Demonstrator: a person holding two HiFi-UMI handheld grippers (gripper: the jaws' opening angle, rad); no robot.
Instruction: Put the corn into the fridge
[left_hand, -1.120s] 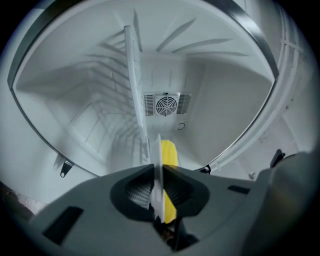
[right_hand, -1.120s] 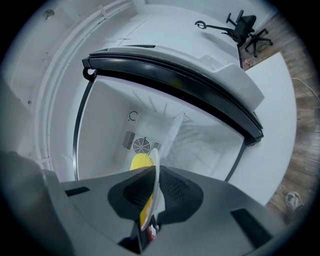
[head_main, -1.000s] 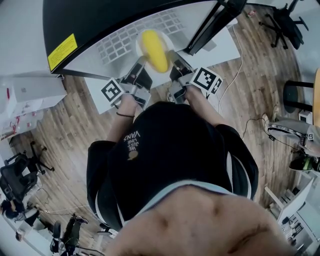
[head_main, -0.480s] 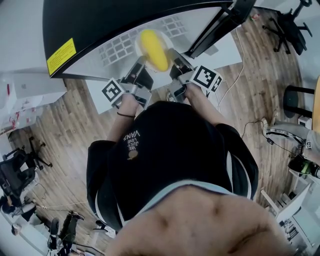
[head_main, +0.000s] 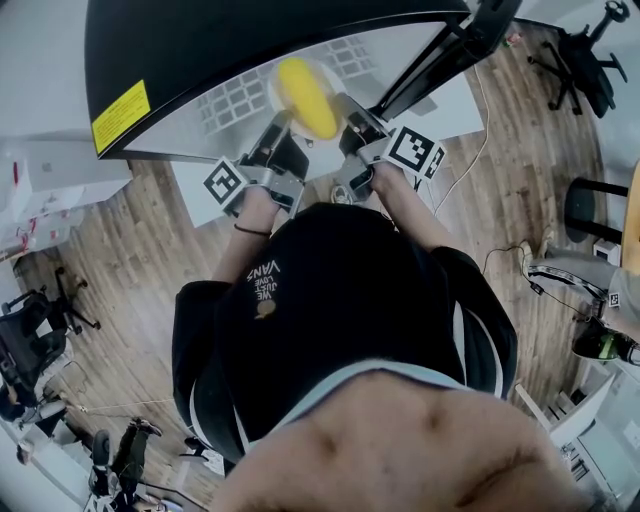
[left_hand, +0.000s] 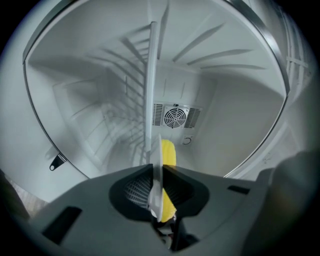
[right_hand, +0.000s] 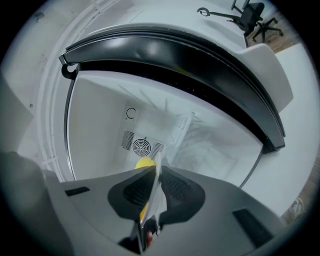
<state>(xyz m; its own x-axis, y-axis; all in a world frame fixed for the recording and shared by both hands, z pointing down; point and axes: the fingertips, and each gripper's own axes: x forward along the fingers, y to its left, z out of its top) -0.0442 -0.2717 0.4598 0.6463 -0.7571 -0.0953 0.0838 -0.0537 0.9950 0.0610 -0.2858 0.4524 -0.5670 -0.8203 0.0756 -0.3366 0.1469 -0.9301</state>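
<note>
Slight creep toward 12 o'clock since a second ago: plate (head_main: 276, 88) and corn (head_main: 306, 97), now at the fridge (head_main: 200, 50) mouth. Grip: left gripper (head_main: 281, 127) pinched tight on the plate rim at 7 o'clock, right gripper (head_main: 346, 112) likewise at 4 o'clock. Corn lies on the plate between them. Fan grille (left_hand: 175, 116) sits on the back wall, 12 o'clock beyond the corn.
</note>
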